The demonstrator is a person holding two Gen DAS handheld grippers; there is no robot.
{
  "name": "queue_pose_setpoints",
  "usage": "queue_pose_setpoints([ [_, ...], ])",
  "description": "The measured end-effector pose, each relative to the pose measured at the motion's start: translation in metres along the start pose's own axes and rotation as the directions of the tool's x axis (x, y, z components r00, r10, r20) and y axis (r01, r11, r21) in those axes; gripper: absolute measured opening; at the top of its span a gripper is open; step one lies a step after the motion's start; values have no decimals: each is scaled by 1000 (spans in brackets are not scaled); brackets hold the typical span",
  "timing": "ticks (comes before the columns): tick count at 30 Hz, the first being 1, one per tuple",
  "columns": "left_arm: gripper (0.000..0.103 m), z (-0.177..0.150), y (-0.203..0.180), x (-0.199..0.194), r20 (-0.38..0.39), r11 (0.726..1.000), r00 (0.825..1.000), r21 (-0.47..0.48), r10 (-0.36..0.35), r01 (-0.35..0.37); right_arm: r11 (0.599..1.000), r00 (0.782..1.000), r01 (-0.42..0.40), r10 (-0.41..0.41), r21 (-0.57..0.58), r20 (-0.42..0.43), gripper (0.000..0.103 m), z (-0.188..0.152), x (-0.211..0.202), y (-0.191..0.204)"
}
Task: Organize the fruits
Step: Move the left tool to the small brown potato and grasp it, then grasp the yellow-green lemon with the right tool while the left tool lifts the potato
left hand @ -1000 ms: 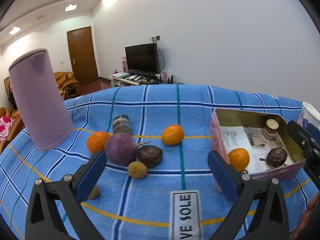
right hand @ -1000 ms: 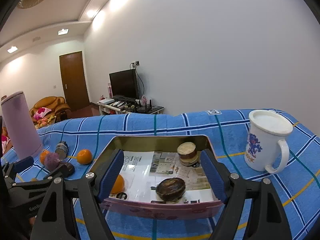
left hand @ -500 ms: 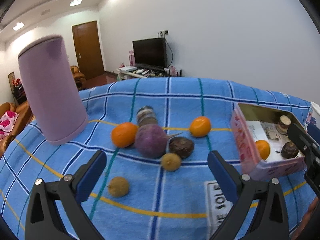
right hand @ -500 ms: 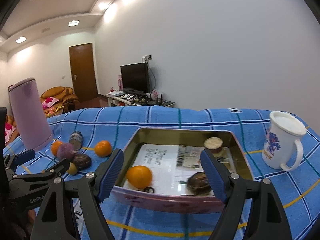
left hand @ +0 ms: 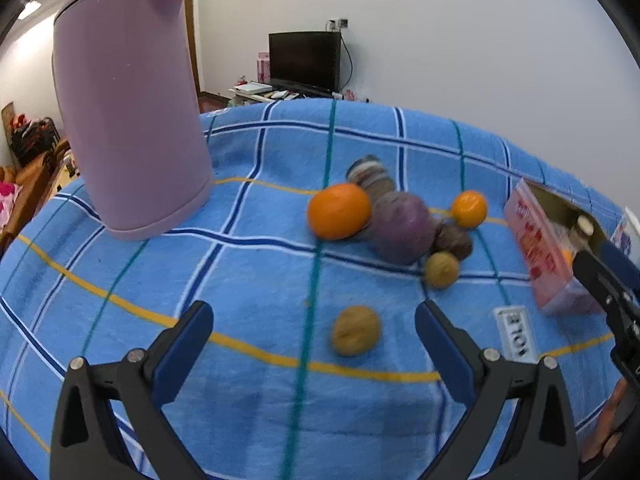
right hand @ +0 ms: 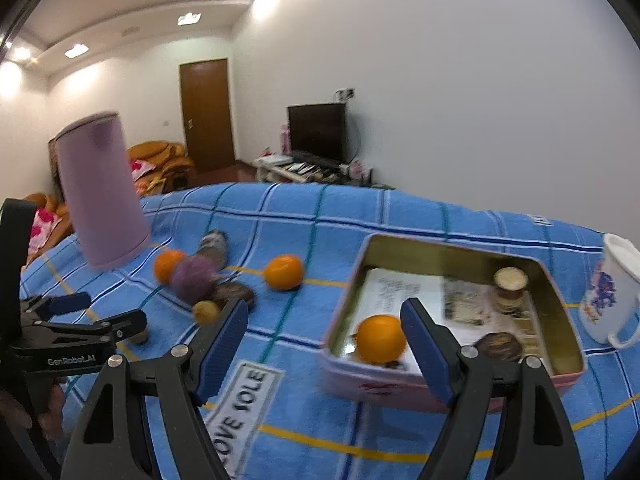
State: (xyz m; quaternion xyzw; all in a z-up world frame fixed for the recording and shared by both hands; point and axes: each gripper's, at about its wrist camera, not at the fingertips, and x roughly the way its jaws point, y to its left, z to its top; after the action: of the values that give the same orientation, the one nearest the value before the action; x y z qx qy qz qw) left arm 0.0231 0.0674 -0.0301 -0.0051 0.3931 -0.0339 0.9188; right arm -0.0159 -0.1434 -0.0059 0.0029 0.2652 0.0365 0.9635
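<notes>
I've swung my left gripper [left hand: 312, 330] leftward — the walnut [left hand: 355, 331] now sits between its released jaws; right gripper [right hand: 324, 322] also released, empty.

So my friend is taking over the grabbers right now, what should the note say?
Left tool: open, empty, over the cloth just before a small yellow-brown fruit.
Right tool: open, empty, pointing at the near left corner of the tin.
Done: one orange, a dark round fruit and a small jar-like thing are in the tin.
Left: two oranges, a purple fruit, a dark fruit, another yellow-brown one and a striped thing lie loose on the cloth.
</notes>
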Motion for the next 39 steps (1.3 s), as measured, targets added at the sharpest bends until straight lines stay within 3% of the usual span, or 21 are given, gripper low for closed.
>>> queue_pose_setpoints([
  [4, 98, -1, 2, 1, -7, 999, 1000, 38, -20, 21, 998, 998, -44, 43, -45, -43, 80, -1, 7, 20],
  [9, 75, -2, -4, 9, -46, 995, 998, 92, -46, 50, 992, 995, -82, 77, -95, -56, 80, -4, 5, 39],
  [13, 65, 2, -6, 16, -74, 993, 994, 85, -75, 81, 988, 996, -81, 75, -132, -55, 80, -5, 2, 46],
  [18, 28, 3, -13, 24, -104, 988, 990, 106, -98, 109, 991, 991, -103, 95, -83, -93, 79, -3, 11, 43],
  [22, 27, 4, -6, 22, -96, 988, 987, 72, -132, 139, 990, 982, -131, 122, -52, -141, 66, -1, 22, 44],
  [25, 27, 6, 12, 14, -43, 984, 984, -19, -176, 175, 986, 969, -169, 164, -13, -187, 54, 0, 33, 48],
  [28, 27, 9, 26, 4, 36, 983, 985, -66, -170, 172, 979, 951, -203, 205, 31, -232, 54, 0, 48, 57],
  [32, 27, 13, 42, -11, 139, 988, 985, -99, -102, 117, 977, 934, -208, 213, 50, -288, 54, 1, 70, 71],
  [39, 27, 16, 52, -11, 166, 987, 985, -141, -56, 80, 985, 924, -160, 174, 67, -342, 53, 5, 97, 84],
])
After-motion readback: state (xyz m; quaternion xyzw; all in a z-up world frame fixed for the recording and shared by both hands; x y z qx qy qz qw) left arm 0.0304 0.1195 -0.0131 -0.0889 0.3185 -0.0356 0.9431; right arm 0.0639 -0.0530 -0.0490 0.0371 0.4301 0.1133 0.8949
